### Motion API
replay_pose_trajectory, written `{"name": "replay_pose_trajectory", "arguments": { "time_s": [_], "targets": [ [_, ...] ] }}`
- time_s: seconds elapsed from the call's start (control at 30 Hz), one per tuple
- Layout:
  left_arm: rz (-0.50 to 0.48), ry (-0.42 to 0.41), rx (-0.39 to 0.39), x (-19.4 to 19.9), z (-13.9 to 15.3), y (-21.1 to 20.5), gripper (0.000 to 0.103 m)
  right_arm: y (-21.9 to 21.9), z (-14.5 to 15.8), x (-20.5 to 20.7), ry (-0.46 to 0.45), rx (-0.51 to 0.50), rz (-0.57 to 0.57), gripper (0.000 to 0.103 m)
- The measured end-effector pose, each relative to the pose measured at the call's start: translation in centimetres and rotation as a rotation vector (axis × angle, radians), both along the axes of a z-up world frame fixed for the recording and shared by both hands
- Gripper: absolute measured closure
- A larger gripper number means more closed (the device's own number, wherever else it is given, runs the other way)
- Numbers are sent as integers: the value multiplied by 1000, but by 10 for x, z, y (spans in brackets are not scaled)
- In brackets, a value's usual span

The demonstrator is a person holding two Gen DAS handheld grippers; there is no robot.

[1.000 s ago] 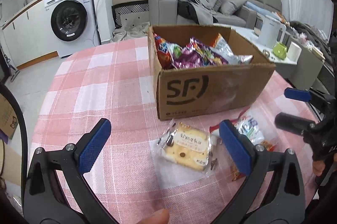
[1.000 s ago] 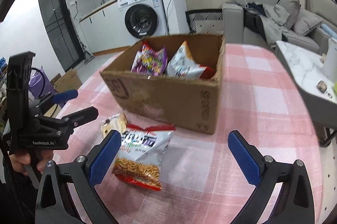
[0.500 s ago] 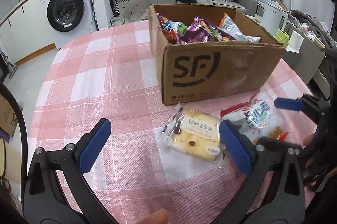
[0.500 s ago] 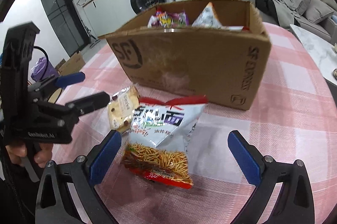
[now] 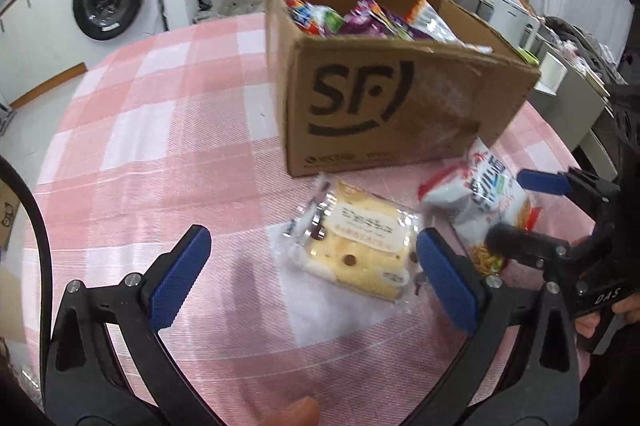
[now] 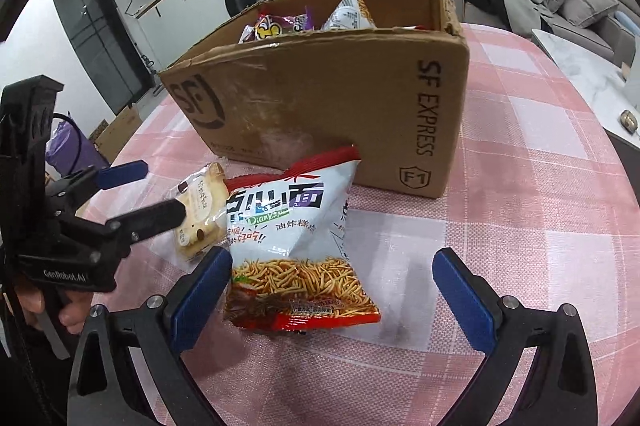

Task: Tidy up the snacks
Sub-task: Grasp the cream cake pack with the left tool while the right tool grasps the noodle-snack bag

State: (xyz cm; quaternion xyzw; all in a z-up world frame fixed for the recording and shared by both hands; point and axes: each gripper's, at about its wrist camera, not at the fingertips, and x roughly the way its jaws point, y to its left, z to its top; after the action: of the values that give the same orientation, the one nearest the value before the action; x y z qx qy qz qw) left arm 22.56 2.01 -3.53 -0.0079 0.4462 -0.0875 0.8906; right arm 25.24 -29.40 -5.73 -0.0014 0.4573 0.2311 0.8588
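Both grippers empty, jaws wide. Right gripper [image 6: 332, 290] straddles the noodle bag [image 6: 298, 250] lying on the bench before the box [image 6: 320, 105]; left gripper [image 5: 312, 270] frames the cake packet [image 5: 356, 246]. Advise lowering squarely, pinching mid-bag.

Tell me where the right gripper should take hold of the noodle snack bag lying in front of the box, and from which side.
Grip the noodle snack bag across its width near the middle, coming from its near, bottom end. It lies flat on the tablecloth, lengthwise toward the cardboard box, and the open right gripper already straddles its lower end. The wrapped cake crowds its left edge, so keep low and centred.
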Motion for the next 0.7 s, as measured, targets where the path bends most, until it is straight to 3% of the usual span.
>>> {"name": "replay_pose_trajectory", "arguments": {
  "time_s": [0.1,0.23,0.5,0.7],
  "targets": [
    [-19,17,14,2,-6,-6,1,2,-1,-1,-3,-2,9,1],
    [-62,54,-26,7,-14,-10,1,0,-1,0,-1,5,15,2],
    [-89,76,-7,14,-27,-17,1,7,1,-6,-18,35,92,38],
    [-87,66,0,26,-32,-18,1,6,5,-9,-17,54,122,46]
  ]
}}
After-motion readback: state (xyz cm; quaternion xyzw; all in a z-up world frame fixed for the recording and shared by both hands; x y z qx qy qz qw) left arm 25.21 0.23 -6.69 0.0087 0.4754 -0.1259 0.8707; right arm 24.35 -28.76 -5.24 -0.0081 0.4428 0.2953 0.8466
